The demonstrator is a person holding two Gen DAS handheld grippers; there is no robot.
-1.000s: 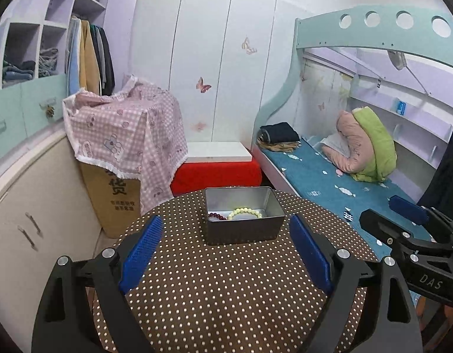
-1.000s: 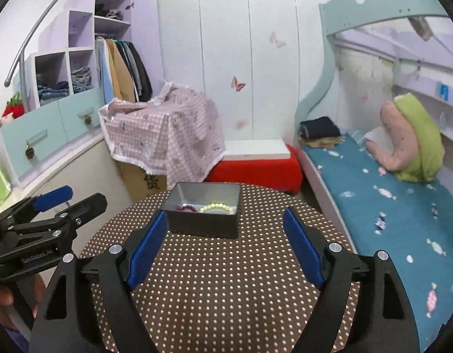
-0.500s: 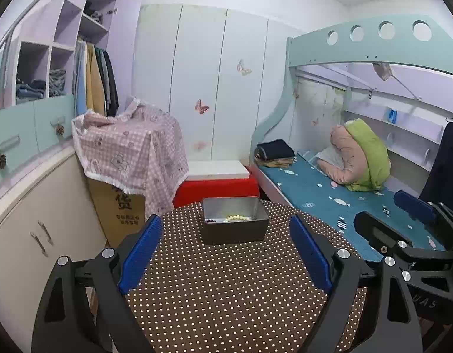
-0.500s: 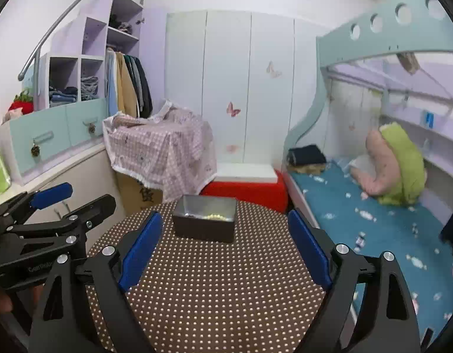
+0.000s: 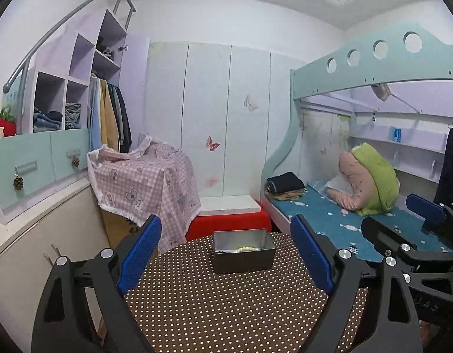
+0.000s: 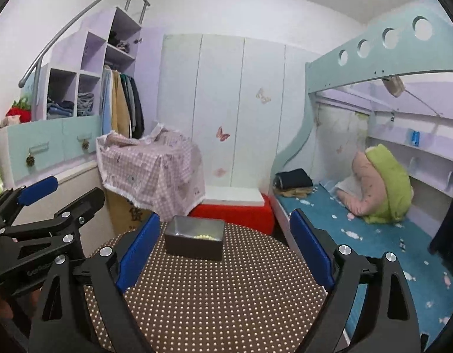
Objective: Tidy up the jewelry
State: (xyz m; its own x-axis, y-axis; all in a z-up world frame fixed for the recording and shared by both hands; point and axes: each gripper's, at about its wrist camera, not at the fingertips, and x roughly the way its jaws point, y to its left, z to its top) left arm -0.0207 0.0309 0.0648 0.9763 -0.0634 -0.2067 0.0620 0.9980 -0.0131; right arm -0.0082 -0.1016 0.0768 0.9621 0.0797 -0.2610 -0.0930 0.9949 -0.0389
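Observation:
A grey metal tin [image 5: 243, 251] stands at the far edge of the round table with the brown dotted cloth [image 5: 226, 309]. It also shows in the right wrist view [image 6: 194, 238]. Inside lie a pale green bead bracelet [image 5: 249, 248] and a dark red bead bracelet [image 5: 221, 251], barely seen over the rim. My left gripper [image 5: 225, 250] is open and empty, held back over the near table. My right gripper [image 6: 223, 248] is open and empty too, to the right of the left one. Each gripper shows in the other's view.
A box under a pink checked cloth [image 5: 147, 176] stands left behind the table. A red bench with a white top [image 5: 229, 220] is behind the tin. A bunk bed with blue bedding [image 5: 329, 220] is on the right, cupboards [image 5: 35, 235] on the left.
Both grippers have pulled back and tilted up from the tin, so it looks smaller and farther. Both stay open and empty.

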